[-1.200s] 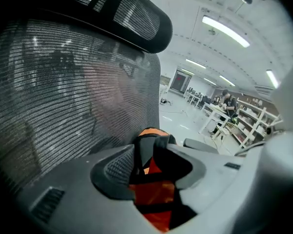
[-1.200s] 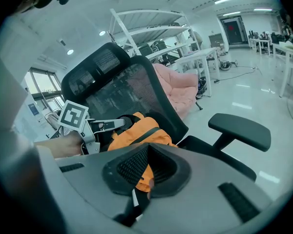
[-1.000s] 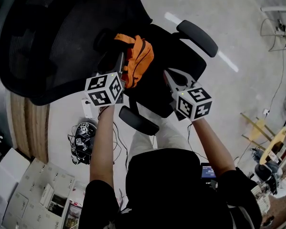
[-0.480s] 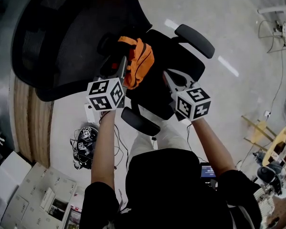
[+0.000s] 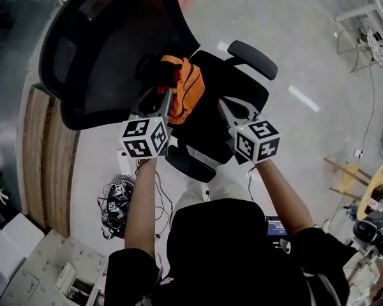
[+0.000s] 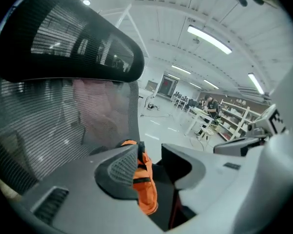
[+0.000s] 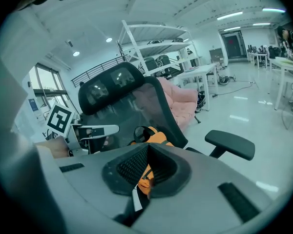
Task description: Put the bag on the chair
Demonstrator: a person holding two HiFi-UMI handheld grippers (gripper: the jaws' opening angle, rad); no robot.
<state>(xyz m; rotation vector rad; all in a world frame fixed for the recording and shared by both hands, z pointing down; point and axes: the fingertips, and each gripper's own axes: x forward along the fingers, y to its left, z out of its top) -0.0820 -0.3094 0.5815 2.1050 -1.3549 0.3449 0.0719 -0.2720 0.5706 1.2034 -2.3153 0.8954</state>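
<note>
Orange bag (image 5: 186, 89) lies where it lay a second ago, on the seat of the black chair (image 5: 108, 50) against the mesh backrest. The left gripper (image 5: 165, 99) has drawn back slightly. Its jaws are apart and closing, with the bag just ahead, untouched. The right gripper (image 5: 224, 104) hovers nearby, jaws together and empty. Glossy grey floor (image 5: 319, 50) spreads around, with white shelving (image 7: 156, 38) beyond.

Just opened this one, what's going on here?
A person holding two grippers works over a black office chair. The orange bag lies on its seat, against the backrest. On the left gripper the jaws are closing, with the bag showing in their gap, not pinched. The right gripper is shut and empty.
</note>
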